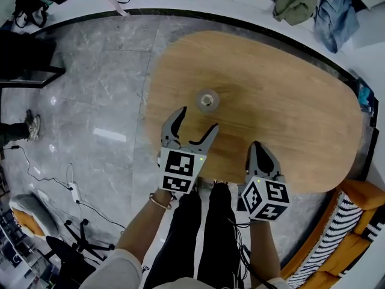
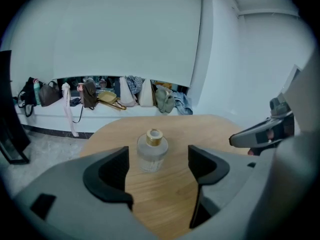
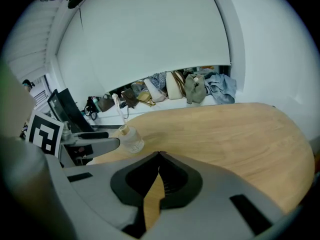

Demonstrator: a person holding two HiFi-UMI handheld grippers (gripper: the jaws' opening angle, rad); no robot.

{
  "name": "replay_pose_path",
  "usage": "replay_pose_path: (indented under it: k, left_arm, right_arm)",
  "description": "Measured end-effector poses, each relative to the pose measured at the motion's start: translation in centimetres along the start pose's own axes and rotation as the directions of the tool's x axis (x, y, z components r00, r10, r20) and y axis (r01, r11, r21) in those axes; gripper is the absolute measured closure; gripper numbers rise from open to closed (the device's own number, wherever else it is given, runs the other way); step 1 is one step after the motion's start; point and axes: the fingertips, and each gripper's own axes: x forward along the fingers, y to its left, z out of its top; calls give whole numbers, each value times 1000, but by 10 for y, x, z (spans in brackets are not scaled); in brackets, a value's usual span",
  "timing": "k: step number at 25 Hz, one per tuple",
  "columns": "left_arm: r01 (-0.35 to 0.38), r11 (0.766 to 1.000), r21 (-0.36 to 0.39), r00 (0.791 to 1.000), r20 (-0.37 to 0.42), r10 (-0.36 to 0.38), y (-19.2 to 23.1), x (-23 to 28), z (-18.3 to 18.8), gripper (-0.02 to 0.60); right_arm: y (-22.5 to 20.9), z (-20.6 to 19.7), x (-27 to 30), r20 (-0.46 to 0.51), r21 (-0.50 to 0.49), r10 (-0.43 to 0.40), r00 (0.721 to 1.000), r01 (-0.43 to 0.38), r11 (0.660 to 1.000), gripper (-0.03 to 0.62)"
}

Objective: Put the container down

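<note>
On the table (image 1: 289, 101), the container (image 1: 207, 100) stands beyond the left gripper (image 1: 198, 118).

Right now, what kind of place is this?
Probably an indoor studio or workroom: an oval wooden table on a polished stone floor, bags and clothes piled along a white ledge, loose cables on the floor.

Frosted glass container (image 2: 151, 151), gold neck, upright on wooden table (image 1: 289, 107), ungripped.
</note>
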Motion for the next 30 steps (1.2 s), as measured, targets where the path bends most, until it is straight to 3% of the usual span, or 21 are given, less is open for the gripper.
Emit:
replay_pose_path:
  k: [13,18,25,30]
  left_arm:
    - [64,997,-52,998,24,-63,-44,-132,70,226]
    - [45,995,-86,997,64,-39,-47,-191,95,307]
    - [-14,989,-148,989,142,35,-40,-273,122,496]
    - [-34,989,-143,979,195,61,-39,-326,136,558]
  right_arm:
    - [41,30,-93,44,58,-16,999,13,998,571]
    - [70,39,-130,58,55,-6,998,3,998,571]
    - [91,64,-189,98,34,-12,995,8,999,571]
    - [96,75,-235,148,34,-18,989,13,999,571]
